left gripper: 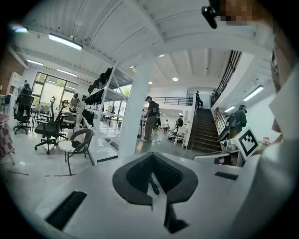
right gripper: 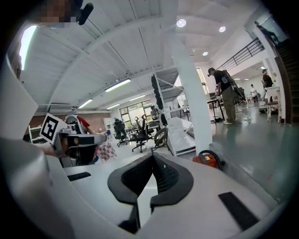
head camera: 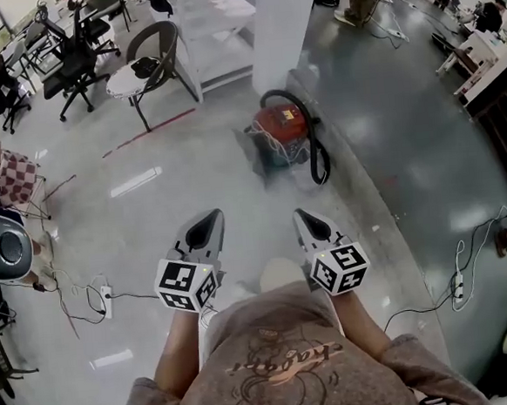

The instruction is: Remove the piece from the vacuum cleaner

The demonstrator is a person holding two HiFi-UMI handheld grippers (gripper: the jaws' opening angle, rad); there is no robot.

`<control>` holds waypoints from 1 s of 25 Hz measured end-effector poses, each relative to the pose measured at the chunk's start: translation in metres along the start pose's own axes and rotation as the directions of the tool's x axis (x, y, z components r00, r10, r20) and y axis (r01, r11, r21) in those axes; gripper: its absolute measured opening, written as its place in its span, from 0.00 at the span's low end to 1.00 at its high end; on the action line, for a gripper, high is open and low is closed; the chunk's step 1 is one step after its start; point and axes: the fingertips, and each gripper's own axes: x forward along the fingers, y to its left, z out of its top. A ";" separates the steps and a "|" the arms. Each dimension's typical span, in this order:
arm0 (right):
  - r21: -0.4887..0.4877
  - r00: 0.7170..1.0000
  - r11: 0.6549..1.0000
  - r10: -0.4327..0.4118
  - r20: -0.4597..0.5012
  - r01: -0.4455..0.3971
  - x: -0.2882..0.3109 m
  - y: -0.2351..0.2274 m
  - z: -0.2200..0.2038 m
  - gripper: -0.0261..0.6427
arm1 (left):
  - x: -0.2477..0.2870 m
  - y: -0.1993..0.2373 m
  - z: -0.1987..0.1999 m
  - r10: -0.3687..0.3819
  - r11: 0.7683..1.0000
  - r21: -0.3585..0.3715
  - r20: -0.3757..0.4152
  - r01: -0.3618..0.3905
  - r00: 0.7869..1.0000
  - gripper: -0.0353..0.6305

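Note:
A red vacuum cleaner [head camera: 282,129] with a black hose looped round it stands on the floor beside a white pillar [head camera: 281,25]; it also shows small in the right gripper view as the red vacuum cleaner [right gripper: 208,160]. I cannot make out which piece of it comes off. My left gripper [head camera: 211,219] and right gripper [head camera: 302,216] are held side by side in front of my chest, well short of the vacuum. Both are shut with nothing between the pads. In the gripper views the left gripper [left gripper: 152,161] and right gripper [right gripper: 153,161] point level across the room.
A round-backed chair [head camera: 149,72] and black office chairs [head camera: 67,59] stand at the back left. Cables and a power strip [head camera: 104,299] lie on the floor at left; another cable [head camera: 456,282] runs at right. A person [left gripper: 150,117] stands beyond the pillar, near a staircase [left gripper: 203,133].

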 end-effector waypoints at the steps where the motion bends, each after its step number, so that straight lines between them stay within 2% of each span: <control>1: 0.001 1.000 1.000 -0.008 -0.002 0.008 0.003 0.000 -0.001 0.04 | 0.002 0.005 0.001 0.000 1.000 -0.001 0.001 0.000 1.000 0.06; 6: 0.016 0.999 0.999 -0.033 0.001 0.033 0.018 -0.001 0.002 0.04 | 0.015 0.023 0.000 -0.007 1.000 -0.018 -0.012 0.006 1.000 0.06; 14: 0.030 0.998 0.998 -0.055 0.008 0.055 0.076 -0.031 0.015 0.04 | 0.071 0.061 0.008 -0.023 1.000 -0.005 -0.030 0.023 0.999 0.06; 25: 0.040 1.000 0.999 -0.028 0.007 0.028 0.186 -0.099 0.083 0.04 | 0.182 0.124 0.050 0.001 1.000 -0.019 -0.052 -0.002 0.999 0.06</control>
